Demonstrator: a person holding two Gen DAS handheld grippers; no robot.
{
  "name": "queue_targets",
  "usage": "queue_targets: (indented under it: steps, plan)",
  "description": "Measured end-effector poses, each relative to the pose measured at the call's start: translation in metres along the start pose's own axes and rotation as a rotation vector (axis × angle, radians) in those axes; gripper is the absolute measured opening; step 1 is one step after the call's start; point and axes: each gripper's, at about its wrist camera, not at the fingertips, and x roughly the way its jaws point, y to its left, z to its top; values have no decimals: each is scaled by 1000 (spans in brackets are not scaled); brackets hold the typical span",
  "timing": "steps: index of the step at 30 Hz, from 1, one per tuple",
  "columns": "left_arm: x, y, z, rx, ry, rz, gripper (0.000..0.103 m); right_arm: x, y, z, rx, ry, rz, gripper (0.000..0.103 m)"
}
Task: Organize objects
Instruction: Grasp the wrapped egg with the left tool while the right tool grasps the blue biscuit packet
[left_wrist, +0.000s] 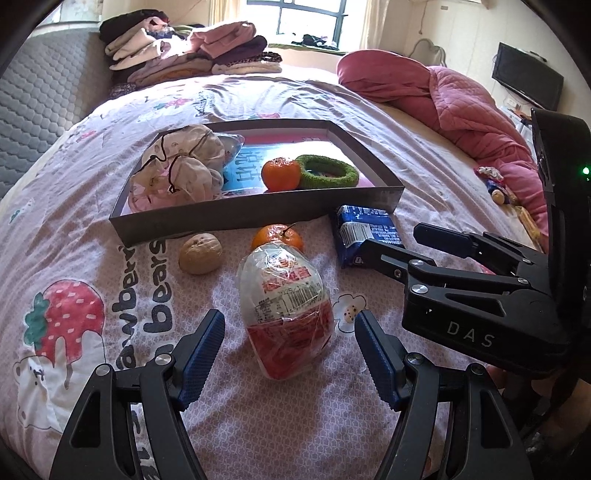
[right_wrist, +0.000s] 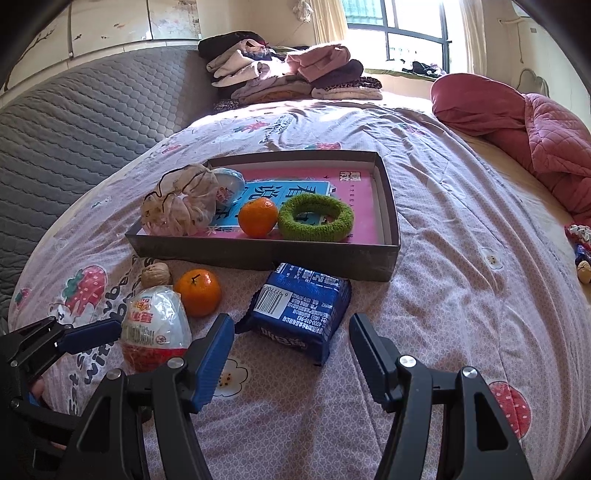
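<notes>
On the bed (right_wrist: 443, 206), a tray (right_wrist: 332, 258) sits mid-surface; folded clothes (right_wrist: 288, 74) line the far edge. Both grippers' jaws stand apart.

Egg-shaped pack (left_wrist: 286, 314): glossy, crinkled clear plastic wrap. Blue packet (right_wrist: 301, 312): shiny plastic film. Tray (left_wrist: 255, 216): matt grey card; bedsheet (left_wrist: 277, 424): soft printed cloth; green ring (right_wrist: 315, 218): fuzzy fabric.

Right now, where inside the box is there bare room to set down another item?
The shallow grey cardboard box is free at its far right, on the pink book cover behind the green fuzzy ring. Its left end is crowded by the bunched cloth bag; the orange tangerine fills the middle.
</notes>
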Motion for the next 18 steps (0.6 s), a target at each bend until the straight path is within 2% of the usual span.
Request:
queue_targets:
  steps: [18]
  plan:
    - [15,7,4,-18,3,28,74,26,-3,8,51,36,-14,64]
